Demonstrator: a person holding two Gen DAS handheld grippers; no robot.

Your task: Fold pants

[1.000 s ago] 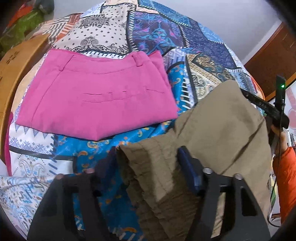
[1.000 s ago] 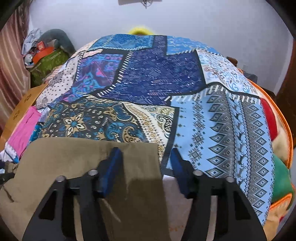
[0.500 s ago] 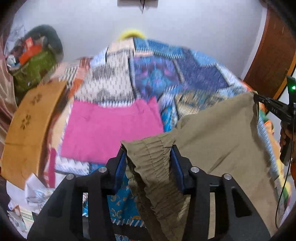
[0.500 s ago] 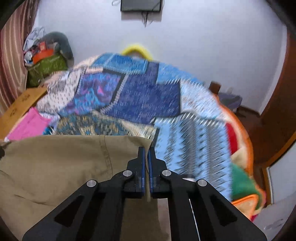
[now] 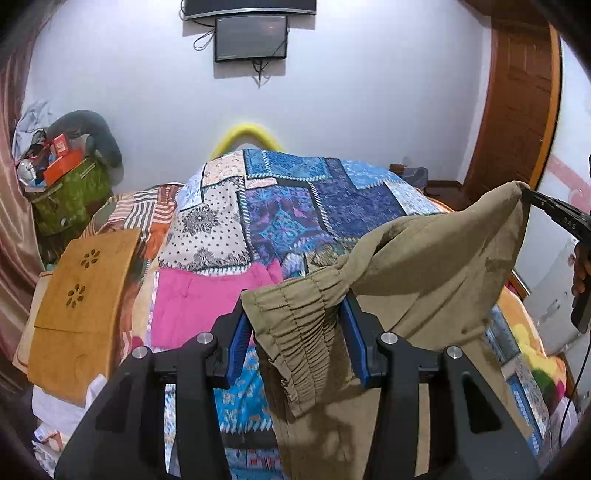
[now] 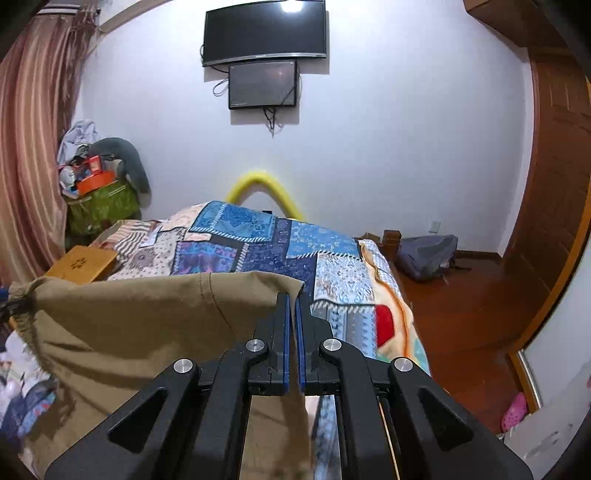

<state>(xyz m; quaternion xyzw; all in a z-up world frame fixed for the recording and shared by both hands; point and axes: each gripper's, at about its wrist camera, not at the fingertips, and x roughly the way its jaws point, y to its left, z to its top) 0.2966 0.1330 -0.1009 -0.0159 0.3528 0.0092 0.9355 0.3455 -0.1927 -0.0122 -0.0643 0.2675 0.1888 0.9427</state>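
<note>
Khaki pants (image 5: 424, 280) hang lifted above the bed (image 5: 295, 192), left gripper (image 5: 295, 328) jaws clamped on the elastic waistband, right gripper (image 6: 291, 314) pinching a corner; spreading flat likely follows.

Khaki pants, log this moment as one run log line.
khaki pants: lifted above bed | left gripper: shut on waistband | right gripper: shut on corner | pink pants: folded

Both wrist views close behind grippers, facing across bed (image 5: 295, 206) toward far wall; shared: bed, wall screens (image 6: 264, 33).
</note>
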